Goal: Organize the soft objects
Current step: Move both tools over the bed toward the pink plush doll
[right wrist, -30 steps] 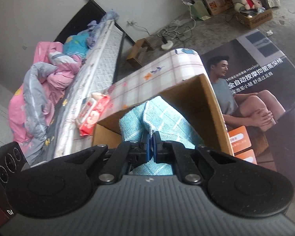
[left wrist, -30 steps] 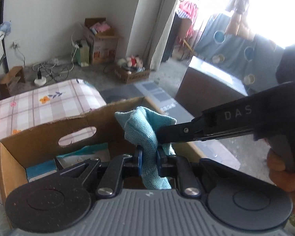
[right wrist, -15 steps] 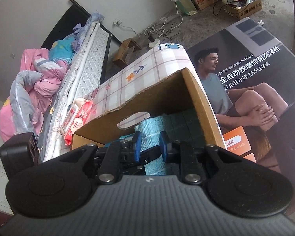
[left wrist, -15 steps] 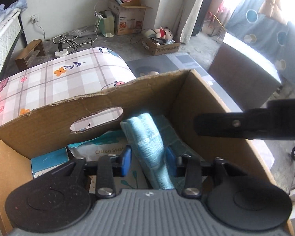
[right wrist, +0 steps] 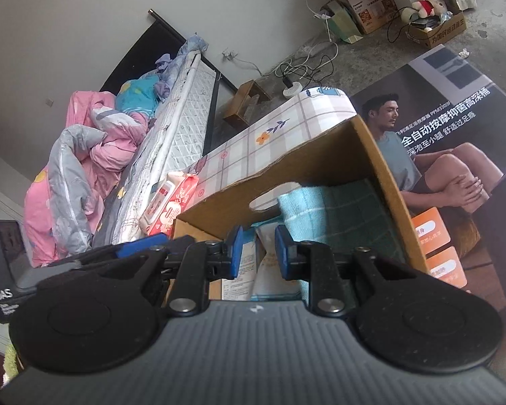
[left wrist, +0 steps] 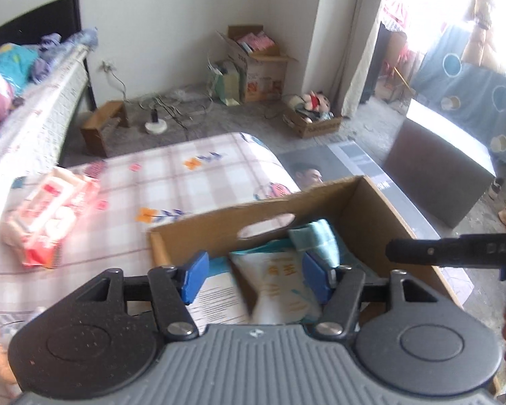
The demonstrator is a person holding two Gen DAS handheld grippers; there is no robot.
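Your left gripper [left wrist: 253,278] hovers over the cardboard box [left wrist: 384,216], jaws opening, nothing between them. Your right gripper [right wrist: 256,253] stands slightly parted and empty, just above the box's near edge. The blue towel [right wrist: 324,209] lies inside, folded against the box's right wall and far wall with the handle slot; white packets [left wrist: 280,280] fill the box's left half. The box sits at the right edge of the checked mattress [left wrist: 172,175]. A red wipes pack [left wrist: 47,216] lies well apart, toward the left edge. A second ago both grippers pinched the towel above the box; now it is released.
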